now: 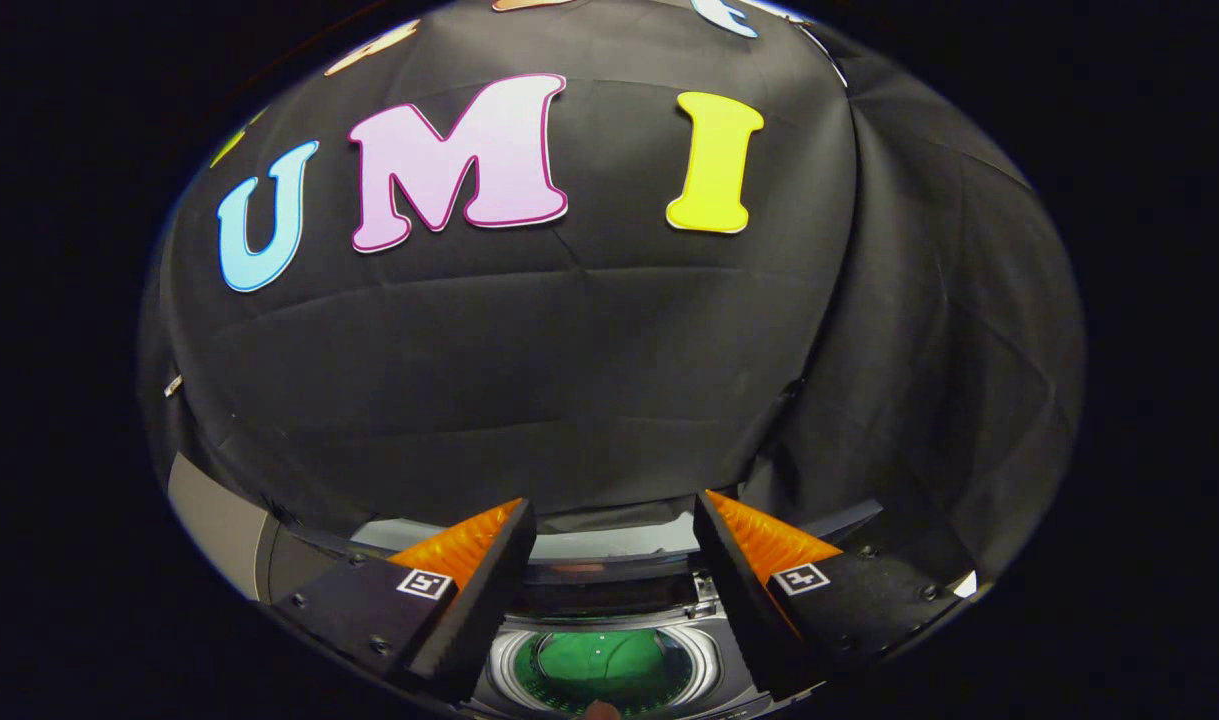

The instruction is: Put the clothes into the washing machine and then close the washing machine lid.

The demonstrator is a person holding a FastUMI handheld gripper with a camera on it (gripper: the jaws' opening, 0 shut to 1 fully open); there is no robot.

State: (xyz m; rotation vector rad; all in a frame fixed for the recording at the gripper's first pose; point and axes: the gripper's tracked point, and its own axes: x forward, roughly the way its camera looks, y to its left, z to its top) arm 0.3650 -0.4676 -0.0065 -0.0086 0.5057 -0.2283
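The tool [614,525] is hovering with its two fingers spread well apart and nothing between them, pointing mostly at the black cloth wall [529,380] of the booth rather than down at the work. The washing machine [609,600] is lying below and just ahead of the fingers, its round drum opening showing in the gap between them, and inside that opening a green piece of clothing [609,662] is already resting at the bottom of the drum. So the clothes part of the task is looking done, judging by how things lie, and the lid is what is left. A pale, flat band [569,545] is standing behind the opening, running crosswise between the fingertips and touching the foot of the cloth; this is probably the raised lid, though its edges are too hidden by the fingers to be sure. If so, its long axis is lying side to side across the tool's line of travel, and it is sitting straight ahead of the fingers, slightly beyond them, neither side being nearer. The coming move is therefore likely calling for a reach forward to that top edge and then a pull down and toward the person. Room is tight at the back, where the lid is nearly against the cloth, while the space over the drum mouth is open. A grey panel [214,525] is standing off to the left, well apart.
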